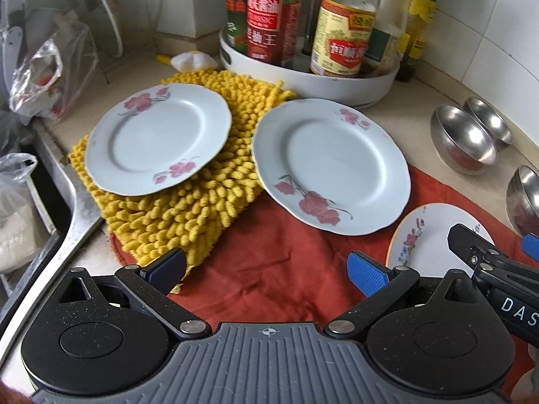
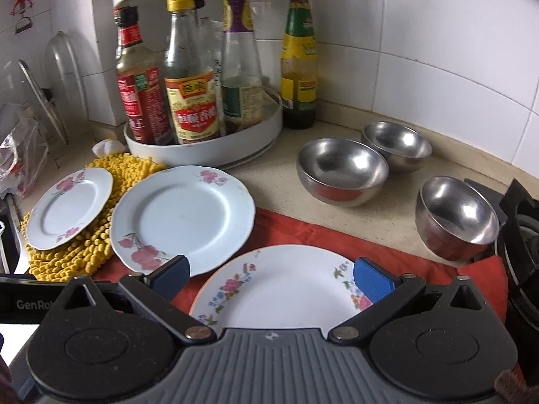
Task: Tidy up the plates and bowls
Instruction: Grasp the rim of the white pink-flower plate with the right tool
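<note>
On the far left I see the steel sink edge [image 1: 72, 215], and just right of it the yellow chenille mat [image 1: 188, 208] carrying a pale plate with pink flowers [image 1: 158, 138]. My left gripper [image 1: 266, 274] hangs over the red cloth [image 1: 276, 256] with its jaws spread wide and nothing between them. Right of the mat, a second pink-flowered plate [image 1: 331, 165] lies partly on the mat's edge and partly on the red cloth. Behind it stands the white turntable tray [image 2: 202, 155] of sauce bottles [image 2: 192, 101]. Nearest me on the cloth is the white plate with small mixed flowers [image 2: 286, 286]; my right gripper [image 2: 271, 277] hovers over it, jaws spread, one finger to each side, gripping nothing. Further right, three steel bowls sit on the bare counter: two touching, a nearer one [image 2: 342, 171] and a farther one [image 2: 397, 146], and a third [image 2: 456, 217] near the stove [image 2: 520, 235].
</note>
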